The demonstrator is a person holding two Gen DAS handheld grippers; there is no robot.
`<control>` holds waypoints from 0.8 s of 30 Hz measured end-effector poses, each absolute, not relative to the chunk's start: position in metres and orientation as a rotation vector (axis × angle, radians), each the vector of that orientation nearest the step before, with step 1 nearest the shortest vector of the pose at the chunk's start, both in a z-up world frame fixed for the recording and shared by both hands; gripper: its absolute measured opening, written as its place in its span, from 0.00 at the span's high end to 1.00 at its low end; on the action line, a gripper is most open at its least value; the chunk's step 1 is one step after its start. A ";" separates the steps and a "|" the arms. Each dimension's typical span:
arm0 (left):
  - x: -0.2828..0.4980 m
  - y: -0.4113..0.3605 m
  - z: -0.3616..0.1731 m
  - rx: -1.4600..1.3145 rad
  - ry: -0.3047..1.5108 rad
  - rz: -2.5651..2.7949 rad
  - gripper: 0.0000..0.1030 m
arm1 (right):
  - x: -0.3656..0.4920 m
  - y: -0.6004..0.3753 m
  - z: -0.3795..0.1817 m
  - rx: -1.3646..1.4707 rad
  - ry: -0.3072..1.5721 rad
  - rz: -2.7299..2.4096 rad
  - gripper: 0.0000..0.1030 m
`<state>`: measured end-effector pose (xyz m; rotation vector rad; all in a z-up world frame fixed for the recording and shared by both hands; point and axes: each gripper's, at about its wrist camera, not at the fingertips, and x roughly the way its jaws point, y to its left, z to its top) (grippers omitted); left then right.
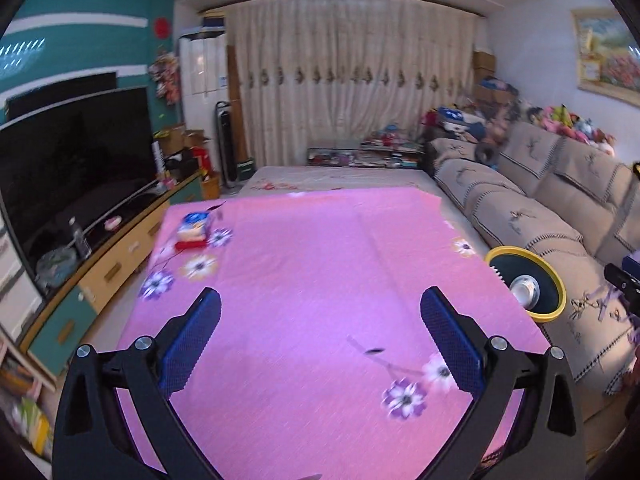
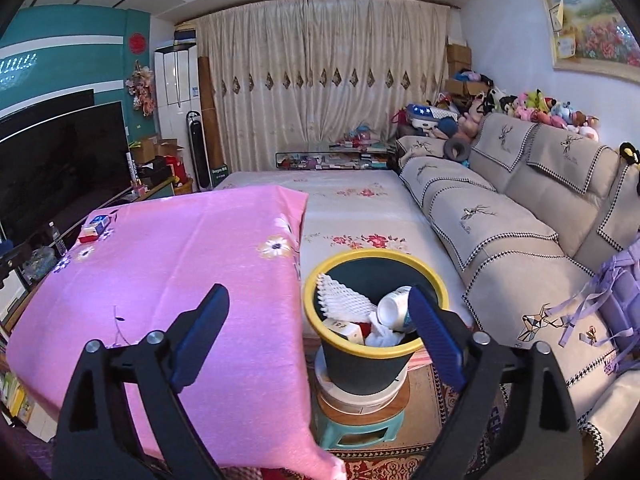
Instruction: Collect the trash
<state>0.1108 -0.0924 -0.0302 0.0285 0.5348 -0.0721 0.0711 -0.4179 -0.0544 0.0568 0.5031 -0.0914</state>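
1. My left hand-held gripper (image 1: 320, 340) is spread wide with nothing between its blue pads (image 1: 192, 344); it hangs over the near part of the pink cloth (image 1: 320, 264) that covers the counter.
2. My right hand-held gripper (image 2: 320, 340) is also spread and empty. Its left finger is over the cloth's right edge; its right finger overlaps the near rim of the bin (image 2: 360, 364).
3. The bin, dark with a yellow rim, stands off the counter's right edge on a white tub atop a stool (image 2: 352, 428), between counter and sofa (image 2: 500, 240).
4. Inside the bin I see white foam netting (image 2: 344, 300), a white cup (image 2: 394, 306) lying tilted, a small carton (image 2: 348, 330) and crumpled tissue (image 2: 382, 336).
5. In the left wrist view the bin (image 1: 552, 304) shows beyond the counter's right edge, well to the right of the left hand-held gripper.
6. A blue-and-white packet (image 1: 195, 226) and a red box (image 1: 191, 245), touching each other, lie at the counter's far left corner, well apart from both grippers. The same pair shows in the right wrist view, packet (image 2: 99, 222) behind box (image 2: 89, 236).
7. Between those items and the grippers the cloth is bare but for its printed flowers; the left view is blurred.
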 end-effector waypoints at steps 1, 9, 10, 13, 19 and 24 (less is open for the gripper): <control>0.105 -0.084 -0.032 0.013 0.536 -0.057 0.05 | 0.068 -0.414 -0.052 0.053 0.498 -0.091 0.15; 0.088 -0.043 -0.034 -0.034 0.523 0.010 0.05 | 0.058 -0.406 -0.048 0.067 0.489 -0.075 0.14; 0.086 -0.042 -0.033 -0.031 0.520 0.010 0.05 | 0.059 -0.405 -0.048 0.070 0.488 -0.073 0.14; 0.085 -0.045 -0.029 -0.022 0.508 0.017 0.05 | 0.061 -0.404 -0.048 0.070 0.487 -0.073 0.13; 0.090 -0.055 -0.027 -0.014 0.522 -0.010 0.05 | 0.063 -0.405 -0.050 0.076 0.489 -0.067 0.13; 0.091 -0.054 -0.028 -0.018 0.526 -0.013 0.05 | 0.065 -0.405 -0.051 0.072 0.488 -0.067 0.13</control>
